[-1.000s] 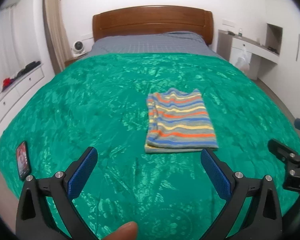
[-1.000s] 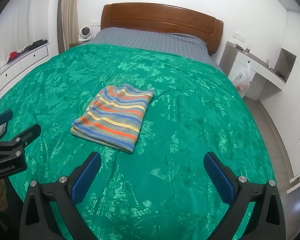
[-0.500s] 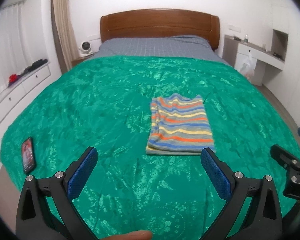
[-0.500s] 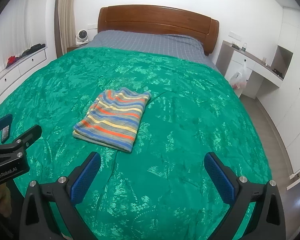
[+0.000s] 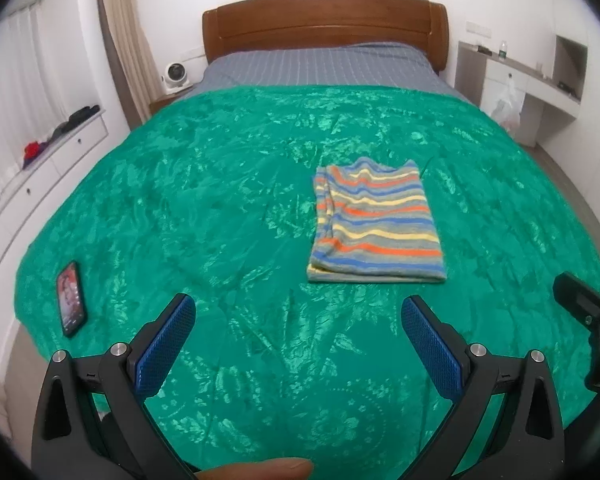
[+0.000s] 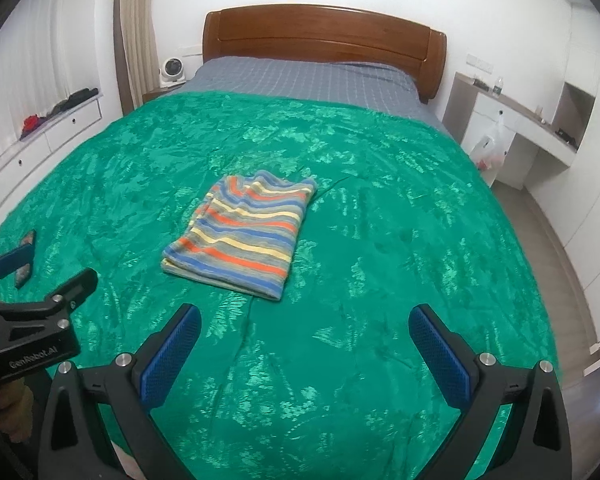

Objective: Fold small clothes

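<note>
Striped knit garment lies folded square on shiny green bedspread.

The striped garment is folded into a neat rectangle and lies flat on the green bedspread, a little right of the middle of the bed. Its stripes are blue, orange, yellow and grey and run across its width. The folded layers show along its left edge, where the cloth bunches a little. Nothing touches it.
</note>
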`<state>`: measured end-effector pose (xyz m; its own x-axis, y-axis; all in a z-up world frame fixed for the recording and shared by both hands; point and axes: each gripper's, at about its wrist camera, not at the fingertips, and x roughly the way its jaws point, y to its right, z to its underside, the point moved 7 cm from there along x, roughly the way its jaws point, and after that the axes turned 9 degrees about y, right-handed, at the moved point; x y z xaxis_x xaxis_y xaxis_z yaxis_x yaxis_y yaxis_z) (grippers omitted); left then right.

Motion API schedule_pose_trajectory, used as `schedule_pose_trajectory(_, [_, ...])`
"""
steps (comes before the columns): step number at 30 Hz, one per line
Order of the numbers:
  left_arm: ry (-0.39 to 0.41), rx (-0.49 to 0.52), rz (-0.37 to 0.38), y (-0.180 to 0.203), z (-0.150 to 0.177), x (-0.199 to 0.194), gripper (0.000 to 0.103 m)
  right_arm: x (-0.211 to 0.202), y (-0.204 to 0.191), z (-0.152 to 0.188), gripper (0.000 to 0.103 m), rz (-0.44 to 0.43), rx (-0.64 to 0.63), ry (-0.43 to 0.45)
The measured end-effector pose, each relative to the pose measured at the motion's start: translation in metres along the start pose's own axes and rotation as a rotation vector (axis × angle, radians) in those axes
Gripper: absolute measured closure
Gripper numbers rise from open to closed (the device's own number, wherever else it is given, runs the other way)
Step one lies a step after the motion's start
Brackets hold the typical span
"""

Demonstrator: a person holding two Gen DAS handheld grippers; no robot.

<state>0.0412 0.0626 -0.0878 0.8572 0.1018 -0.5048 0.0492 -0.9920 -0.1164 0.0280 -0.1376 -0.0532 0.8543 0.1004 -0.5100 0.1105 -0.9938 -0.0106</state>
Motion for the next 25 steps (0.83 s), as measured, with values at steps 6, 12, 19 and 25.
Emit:
schedule_pose_trajectory(6, [0.014,-0.018,0.015,-0.002,-0.009,-0.014,0.000,-0.014,-0.002,-0.005,0.001,-0.072,0.065,-0.006])
schedule_pose_trajectory(12, [0.016,-0.012,0.033,0.001,-0.012,-0.016,0.000,-0.016,-0.005,-0.007,0.001,-0.050,0.045,-0.005])
schedule_pose_trajectory(19, [0.004,-0.023,0.068,0.006,-0.006,-0.016,0.000,-0.011,0.000,0.001,0.001,-0.036,0.050,-0.027])
schedule_pose_trajectory(25, [0.014,0.005,0.044,0.011,-0.007,-0.018,0.000,-0.010,0.000,0.002,0.000,-0.041,0.050,-0.031])
